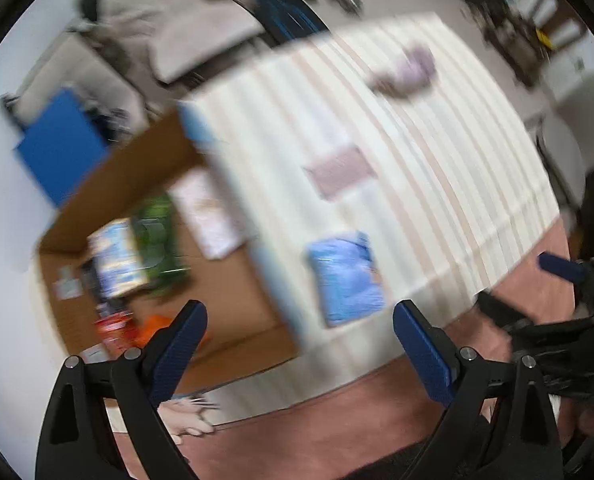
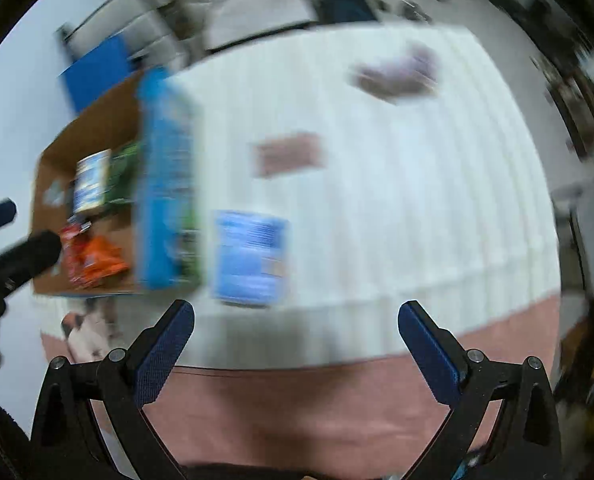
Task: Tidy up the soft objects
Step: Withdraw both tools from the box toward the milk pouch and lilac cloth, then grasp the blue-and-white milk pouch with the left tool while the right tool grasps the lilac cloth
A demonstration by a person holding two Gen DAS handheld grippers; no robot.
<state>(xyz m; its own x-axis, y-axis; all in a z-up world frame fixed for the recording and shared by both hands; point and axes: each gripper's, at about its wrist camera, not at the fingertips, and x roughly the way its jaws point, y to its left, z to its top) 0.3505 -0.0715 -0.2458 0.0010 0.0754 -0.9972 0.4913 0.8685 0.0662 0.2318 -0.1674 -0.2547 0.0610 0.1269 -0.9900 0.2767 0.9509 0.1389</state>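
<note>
Left gripper [image 1: 299,314] and right gripper [image 2: 295,316] both stood apart, holding nothing. Blue packet [image 2: 251,258] lay mid-frame on the striped worktop [image 2: 417,200]. Cardboard box [image 2: 93,128] sat at frame left, blurred.

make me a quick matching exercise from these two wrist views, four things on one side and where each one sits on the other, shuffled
Things:
1. blue packet
2. pink flat packet
3. purple bundle
4. orange packet

Places:
A. inside the cardboard box
B. far end of the striped cloth
C. middle of the striped cloth
D. near edge of the striped cloth, just beside the box

Pairs: 1-D, 2-C, 3-B, 4-A

Both the left gripper and the right gripper are open and hold nothing.
</note>
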